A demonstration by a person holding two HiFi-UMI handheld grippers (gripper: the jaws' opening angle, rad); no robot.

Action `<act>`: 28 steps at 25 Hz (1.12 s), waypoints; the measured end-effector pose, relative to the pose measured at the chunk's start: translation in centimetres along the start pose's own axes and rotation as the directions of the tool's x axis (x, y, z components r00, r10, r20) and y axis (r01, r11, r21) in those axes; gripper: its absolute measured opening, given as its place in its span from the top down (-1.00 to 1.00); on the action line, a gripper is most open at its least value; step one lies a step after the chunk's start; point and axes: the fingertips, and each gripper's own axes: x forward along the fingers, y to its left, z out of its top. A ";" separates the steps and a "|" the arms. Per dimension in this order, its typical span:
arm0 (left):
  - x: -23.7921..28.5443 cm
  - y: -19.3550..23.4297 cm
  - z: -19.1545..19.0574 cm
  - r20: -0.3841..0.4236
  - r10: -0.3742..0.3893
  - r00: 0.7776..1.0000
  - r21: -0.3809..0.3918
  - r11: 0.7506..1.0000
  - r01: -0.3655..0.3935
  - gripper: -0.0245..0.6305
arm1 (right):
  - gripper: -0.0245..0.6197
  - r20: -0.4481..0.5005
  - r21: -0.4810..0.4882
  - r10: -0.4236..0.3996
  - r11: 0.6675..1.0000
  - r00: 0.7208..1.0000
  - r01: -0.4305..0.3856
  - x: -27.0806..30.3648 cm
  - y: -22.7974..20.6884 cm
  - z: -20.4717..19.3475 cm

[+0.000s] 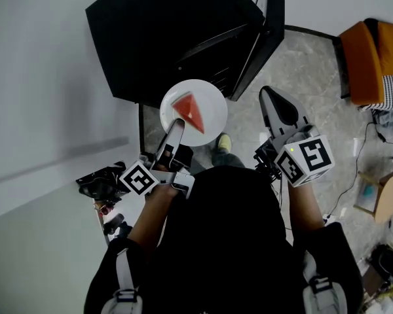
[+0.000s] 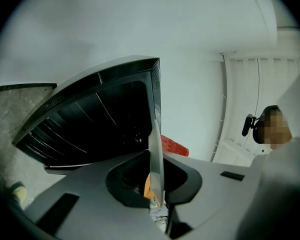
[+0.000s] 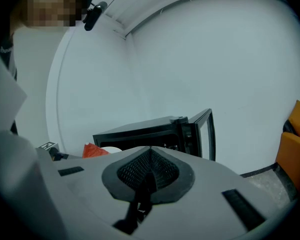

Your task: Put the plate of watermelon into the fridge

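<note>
A white plate [image 1: 206, 103] carrying a red watermelon wedge [image 1: 190, 111] hangs in front of the black fridge [image 1: 164, 38], whose door [image 1: 265, 31] stands open to the right. My left gripper [image 1: 177, 125] is shut on the plate's near rim. In the left gripper view the plate [image 2: 156, 159] shows edge-on between the jaws, with the watermelon [image 2: 175, 146] behind it and the fridge's dark open inside [image 2: 100, 124] ahead. My right gripper [image 1: 270, 95] is shut and holds nothing, right of the plate. The right gripper view shows the fridge [image 3: 145, 131], its door [image 3: 206, 131] and the watermelon [image 3: 93, 150].
An orange chair [image 1: 373, 44] stands at the far right, with a cardboard box [image 1: 388, 191] and cables on the stone floor [image 1: 308, 64] below it. A white wall [image 1: 46, 77] runs along the left. The person's shoe [image 1: 224, 142] is below the plate.
</note>
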 end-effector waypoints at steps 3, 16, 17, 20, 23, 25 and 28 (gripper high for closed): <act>0.5 0.1 -0.3 0.012 0.009 1.000 0.005 1.000 -0.009 0.83 | 0.88 0.002 0.006 0.018 1.000 1.000 -0.018 0.1 -0.8 -0.1; 2.7 -0.3 -1.5 0.042 0.074 0.996 0.030 0.997 -0.075 0.83 | 0.88 0.004 -0.012 0.060 0.998 0.998 -0.060 -0.3 -5.1 1.3; 3.6 -0.3 -1.8 0.038 0.081 0.996 0.031 0.996 -0.082 0.83 | 0.88 0.003 -0.007 0.057 0.998 0.998 -0.057 -0.3 -6.1 1.4; 5.1 0.4 -2.2 0.029 0.094 0.995 0.029 0.995 -0.095 0.83 | 0.88 -0.005 0.000 0.053 0.999 0.999 -0.053 0.1 -7.7 1.2; 5.2 0.9 -2.3 0.021 0.094 0.995 0.022 0.995 -0.094 0.83 | 0.88 -0.014 -0.003 0.047 0.999 0.999 -0.047 0.1 -7.6 0.8; 5.3 1.1 -2.3 0.017 0.091 0.996 0.015 0.996 -0.091 0.83 | 0.88 -0.013 -0.001 0.037 0.999 0.999 -0.037 0.0 -7.6 0.7; 5.2 1.5 -2.5 0.006 0.093 0.996 0.015 0.996 -0.093 0.83 | 0.88 -0.015 0.005 0.034 0.999 0.999 -0.034 0.2 -7.2 0.6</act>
